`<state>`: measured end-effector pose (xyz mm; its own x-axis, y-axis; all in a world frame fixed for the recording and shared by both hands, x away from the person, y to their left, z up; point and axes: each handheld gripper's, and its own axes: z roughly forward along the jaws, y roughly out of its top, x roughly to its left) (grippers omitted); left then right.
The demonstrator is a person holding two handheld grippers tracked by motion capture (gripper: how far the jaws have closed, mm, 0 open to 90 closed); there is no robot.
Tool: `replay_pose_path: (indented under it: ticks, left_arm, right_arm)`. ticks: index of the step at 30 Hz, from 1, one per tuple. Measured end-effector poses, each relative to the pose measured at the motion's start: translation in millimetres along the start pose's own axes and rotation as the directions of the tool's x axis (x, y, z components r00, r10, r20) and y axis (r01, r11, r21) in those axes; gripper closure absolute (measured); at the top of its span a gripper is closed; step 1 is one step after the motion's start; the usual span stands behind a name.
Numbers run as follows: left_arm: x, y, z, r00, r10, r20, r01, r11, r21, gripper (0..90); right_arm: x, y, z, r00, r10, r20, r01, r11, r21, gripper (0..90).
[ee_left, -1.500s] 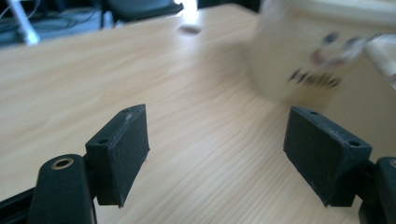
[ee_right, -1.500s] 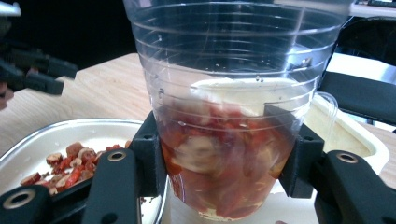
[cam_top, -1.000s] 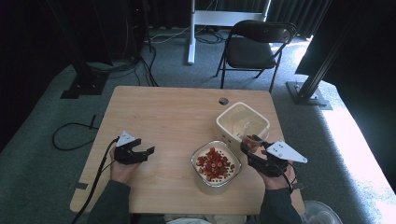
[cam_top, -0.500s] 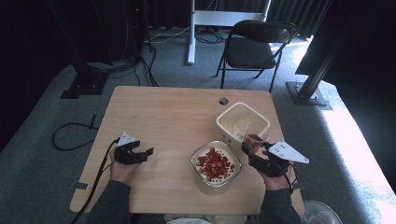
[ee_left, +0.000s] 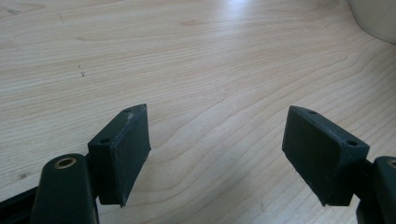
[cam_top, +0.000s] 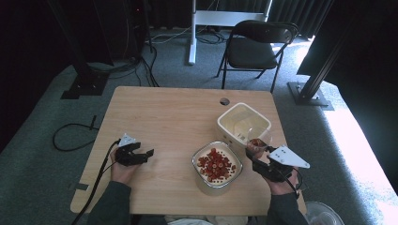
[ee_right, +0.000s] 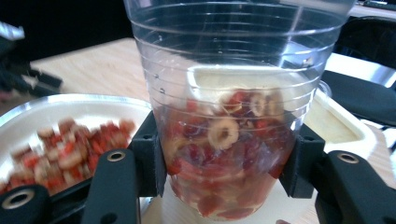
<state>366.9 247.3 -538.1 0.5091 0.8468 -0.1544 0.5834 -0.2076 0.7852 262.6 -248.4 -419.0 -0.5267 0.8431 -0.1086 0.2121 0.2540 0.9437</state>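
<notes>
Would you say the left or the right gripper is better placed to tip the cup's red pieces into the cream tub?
Right. The right gripper is shut on the clear cup beside the cream tub; the left gripper rests open across the table, probably too far.

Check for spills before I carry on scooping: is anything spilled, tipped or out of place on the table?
Nothing stands out. The right gripper holds the clear cup of red pieces upright, the bowl and white tub sit square, and the table shows no stray pieces.

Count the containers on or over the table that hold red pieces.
2: the bowl near the table's front edge, and the clear cup gripped in the right tool beside it.
</notes>
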Motion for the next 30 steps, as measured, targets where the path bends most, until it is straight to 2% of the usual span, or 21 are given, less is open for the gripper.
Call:
replay_pose_path:
  ticks: [3,6,8,17,19,21,25,26,28,29,30]
  left_arm:
    - [-0.7,0.1,1.5,1.0000,0.004,-0.002,-0.004,1.0000,0.005,23.8]
    - [-0.8,-0.2,2.0,1.0000,0.006,-0.003,-0.006,1.0000,0.007,23.8]
    - [-0.3,-0.2,2.1,1.0000,0.005,-0.006,-0.005,1.0000,0.005,23.9]
    - [0.4,-0.3,2.8,1.0000,0.003,-0.009,-0.002,1.0000,0.005,23.9]
    - [0.2,-0.3,3.0,0.9999,0.005,-0.010,-0.005,1.0000,0.006,23.9]
    - [0.1,-0.4,3.1,0.9999,0.006,-0.011,-0.006,1.0000,0.006,23.8]
    - [0.1,-0.4,3.3,0.9999,0.009,-0.011,-0.009,0.9999,0.009,23.9]
    - [0.2,-0.4,3.2,0.9999,0.009,-0.010,-0.009,0.9999,0.010,23.9]
    - [0.1,-0.4,3.3,0.9999,0.007,-0.009,-0.007,1.0000,0.007,23.8]
    - [0.1,-0.4,3.3,0.9999,0.007,-0.009,-0.007,1.0000,0.007,23.8]
    - [0.2,-0.4,3.3,0.9999,0.007,-0.009,-0.007,1.0000,0.007,23.9]
  right_arm:
    - [-2.2,-1.1,-5.6,0.9994,-0.033,0.005,0.033,0.999,0.010,44.2]
    - [-0.5,0.4,-9.0,0.9937,-0.110,0.021,0.109,0.993,0.038,44.3]
    - [0.2,2.0,-10.6,0.9859,-0.163,0.039,0.160,0.985,0.060,44.4]
    - [-1.5,5.8,-11.1,0.9703,-0.238,0.044,0.233,0.968,0.096,44.6]
    - [-0.7,5.9,-9.5,0.9634,-0.265,0.043,0.258,0.959,0.114,44.7]
    - [0.0,6.0,-9.0,0.9601,-0.276,0.043,0.269,0.955,0.123,44.7]
    - [3.6,8.7,-7.3,0.9418,-0.333,0.047,0.323,0.934,0.151,44.7]
    - [4.5,9.5,-7.0,0.9401,-0.338,0.044,0.328,0.932,0.153,44.7]
    - [6.7,12.7,-6.1,0.9270,-0.372,0.045,0.360,0.918,0.167,44.7]
    - [6.7,12.7,-6.1,0.9270,-0.372,0.045,0.360,0.918,0.167,44.7]
    - [8.5,15.2,-5.4,0.9166,-0.397,0.047,0.383,0.906,0.179,44.7]
